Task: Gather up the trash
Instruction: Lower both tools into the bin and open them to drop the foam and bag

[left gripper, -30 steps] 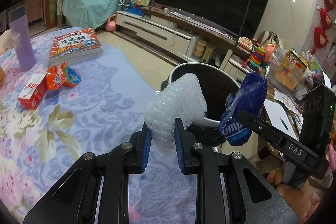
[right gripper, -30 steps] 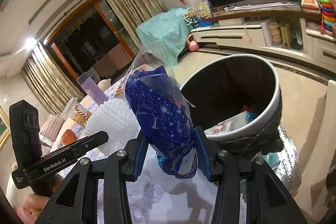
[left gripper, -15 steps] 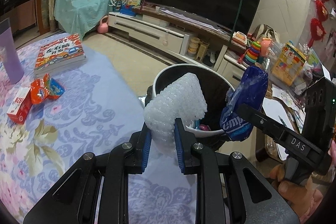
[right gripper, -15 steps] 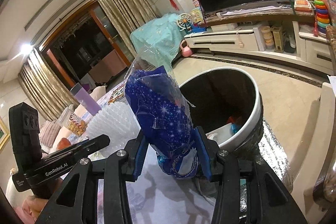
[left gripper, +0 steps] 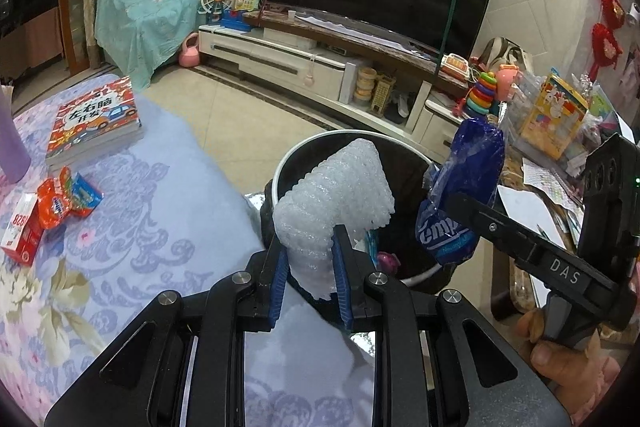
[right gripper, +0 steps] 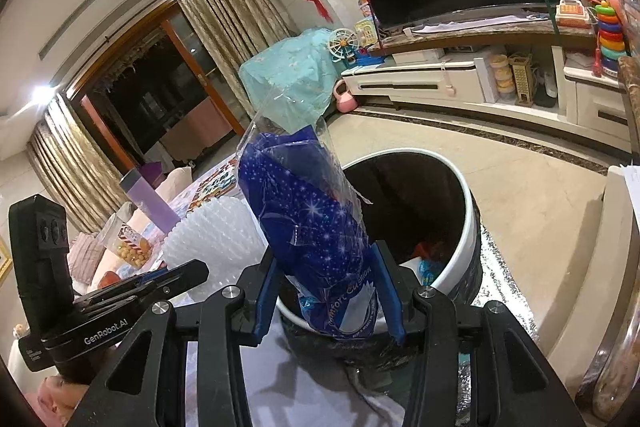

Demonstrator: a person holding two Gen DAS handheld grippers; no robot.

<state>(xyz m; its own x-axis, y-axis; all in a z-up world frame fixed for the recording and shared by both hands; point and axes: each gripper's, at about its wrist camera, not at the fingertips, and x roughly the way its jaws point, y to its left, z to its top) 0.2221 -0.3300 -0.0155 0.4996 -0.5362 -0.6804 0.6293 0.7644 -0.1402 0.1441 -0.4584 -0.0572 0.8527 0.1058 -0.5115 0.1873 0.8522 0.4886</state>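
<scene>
Left wrist view: the left gripper [left gripper: 310, 269] is nearly closed, its blue pads pinching the lower end of a white foam fruit net [left gripper: 334, 195] that stands up and leans right from the jaws — the open trash bin [left gripper: 288, 163] lies just ahead and slightly right, so a short push forward should put the net over its mouth. Right wrist view: the right gripper [right gripper: 330, 291] stands about half open, clamped on a blue plastic wrapper [right gripper: 308, 227] with its long axis upright, the bin mouth directly ahead and right — this claw looks the nearer, its wrapper's lower end already at the rim.
</scene>
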